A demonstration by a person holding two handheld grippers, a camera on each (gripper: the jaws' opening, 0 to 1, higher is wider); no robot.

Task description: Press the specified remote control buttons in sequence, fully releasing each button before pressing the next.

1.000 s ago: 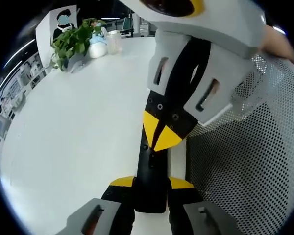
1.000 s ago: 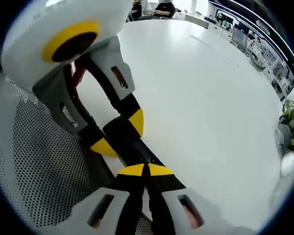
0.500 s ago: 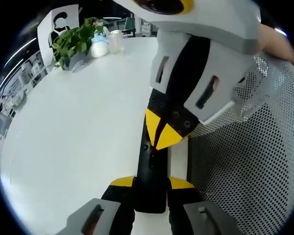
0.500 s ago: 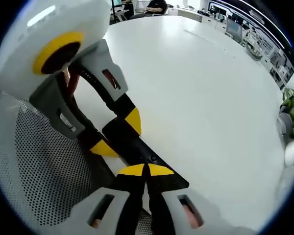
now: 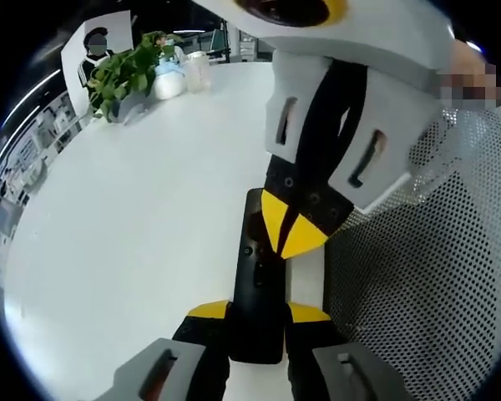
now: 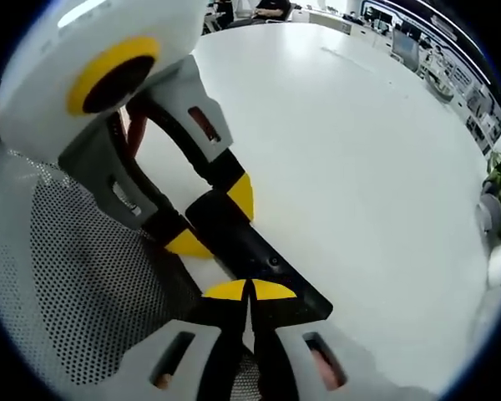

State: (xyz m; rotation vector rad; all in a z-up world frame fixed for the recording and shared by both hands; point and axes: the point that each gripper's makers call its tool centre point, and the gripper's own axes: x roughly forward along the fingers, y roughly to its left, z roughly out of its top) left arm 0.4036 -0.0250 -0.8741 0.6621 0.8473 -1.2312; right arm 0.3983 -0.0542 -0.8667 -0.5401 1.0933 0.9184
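White bench [image 5: 134,217] carries the work, a wide pale top running off toward a potted plant [image 5: 121,71] and a pale bottle [image 5: 167,79] at its far left end in the left gripper view. A perforated metal mesh panel [image 5: 434,284] covers the right side of that view and lies beside the work area.

Remote control [image 5: 259,284], black and slim, lies with its long axis running straight away from the left gripper [image 5: 257,311]. That gripper is clamped across the near end of the remote, one yellow-tipped jaw on each long edge, holding it steady just over the bench.

Right gripper [image 5: 294,230] enters the left gripper view from above, jaws pressed together into a single yellow point. The point sits on the remote's upper face, near its right edge, about midway along the body; whether it is bearing on a button or just touching cannot be told.

In the right gripper view, the right gripper [image 6: 248,290] shows its closed tips over the remote [image 6: 263,263], which runs up and to the left to the left gripper [image 6: 204,221]. Judgement: the right gripper is the presser, and any next button lies along that long axis.
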